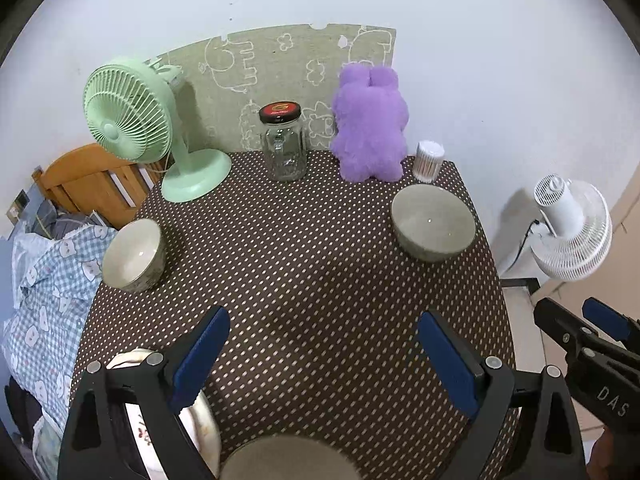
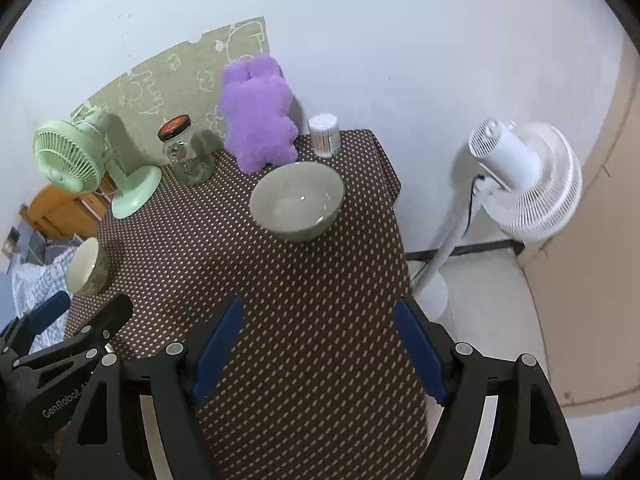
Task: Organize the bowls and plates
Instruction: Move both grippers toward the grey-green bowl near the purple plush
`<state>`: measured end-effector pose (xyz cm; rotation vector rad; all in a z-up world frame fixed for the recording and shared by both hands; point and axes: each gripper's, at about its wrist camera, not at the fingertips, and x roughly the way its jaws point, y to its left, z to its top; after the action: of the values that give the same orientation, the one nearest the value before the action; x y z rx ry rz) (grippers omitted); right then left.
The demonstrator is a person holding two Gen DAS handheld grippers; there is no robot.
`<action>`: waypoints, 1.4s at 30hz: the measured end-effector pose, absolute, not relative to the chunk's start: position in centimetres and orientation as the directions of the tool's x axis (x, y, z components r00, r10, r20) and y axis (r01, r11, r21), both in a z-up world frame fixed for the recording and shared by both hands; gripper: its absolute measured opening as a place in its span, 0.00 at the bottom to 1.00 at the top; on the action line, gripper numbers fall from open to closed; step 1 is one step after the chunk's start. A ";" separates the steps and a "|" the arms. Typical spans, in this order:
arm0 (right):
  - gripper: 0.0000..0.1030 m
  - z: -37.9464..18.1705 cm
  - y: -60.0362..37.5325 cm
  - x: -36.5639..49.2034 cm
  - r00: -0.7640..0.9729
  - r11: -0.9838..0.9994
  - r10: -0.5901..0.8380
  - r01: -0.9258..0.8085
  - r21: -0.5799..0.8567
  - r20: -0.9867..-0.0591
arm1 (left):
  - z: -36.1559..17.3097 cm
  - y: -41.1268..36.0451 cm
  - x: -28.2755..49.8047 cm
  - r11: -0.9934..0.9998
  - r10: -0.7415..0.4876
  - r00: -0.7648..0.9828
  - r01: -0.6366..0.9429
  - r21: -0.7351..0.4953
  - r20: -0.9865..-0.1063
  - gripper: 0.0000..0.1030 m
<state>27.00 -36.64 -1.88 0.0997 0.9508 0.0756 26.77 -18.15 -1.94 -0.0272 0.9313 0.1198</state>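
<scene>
- The grey-green bowl [image 2: 297, 201] stands upright near the table's far right corner, just in front of the purple plush toy [image 2: 258, 114] and the tub of cotton swabs [image 2: 325, 135].
- A second, paler bowl [image 1: 134, 255] sits at the table's left edge, close to the drop beside the bedding; it appears to stand upright.
- At the near edge, under the left gripper [image 1: 320, 360], the rim of a third grey dish [image 1: 286, 458] shows, and a white plate [image 1: 206, 420] lies at the near left corner, partly hidden by the gripper's left finger.
- All look like glazed ceramic: stiff, fairly heavy, slick, and liable to chip if knocked together.
- The safest hold is probably across a rim, one pad inside and one outside, set down gently when stacking.
- The left gripper's jaws stand wide apart with nothing between them, only the dotted tablecloth [image 1: 320, 272].
- The right gripper [image 2: 318, 350] is likewise spread and empty, over the table's right edge.
- Along the far edge stand a green desk fan [image 1: 132, 120] and a glass jar [image 1: 283, 144].
- A white floor fan [image 2: 528, 184] stands off the table to the right.
</scene>
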 end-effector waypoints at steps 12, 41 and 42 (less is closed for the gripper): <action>0.78 -1.6 -39.2 33.6 0.606 0.991 0.135 -0.094 0.098 -0.784 | -1.3 -21.4 32.3 0.988 0.135 0.606 -0.141 0.062 -0.784 0.92; 0.75 -8.2 -38.7 46.4 0.590 0.989 0.149 -0.092 0.117 -0.794 | -8.6 -23.3 44.3 0.988 0.143 0.572 -0.133 0.080 -0.808 0.73; 0.75 -8.6 -38.7 46.7 0.585 0.988 0.153 -0.095 0.121 -0.797 | -8.9 -23.3 44.6 0.988 0.145 0.569 -0.134 0.083 -0.809 0.73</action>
<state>46.71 -38.71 -8.62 0.0676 0.9352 0.1446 44.58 -23.33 -8.95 0.0127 0.9513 0.1635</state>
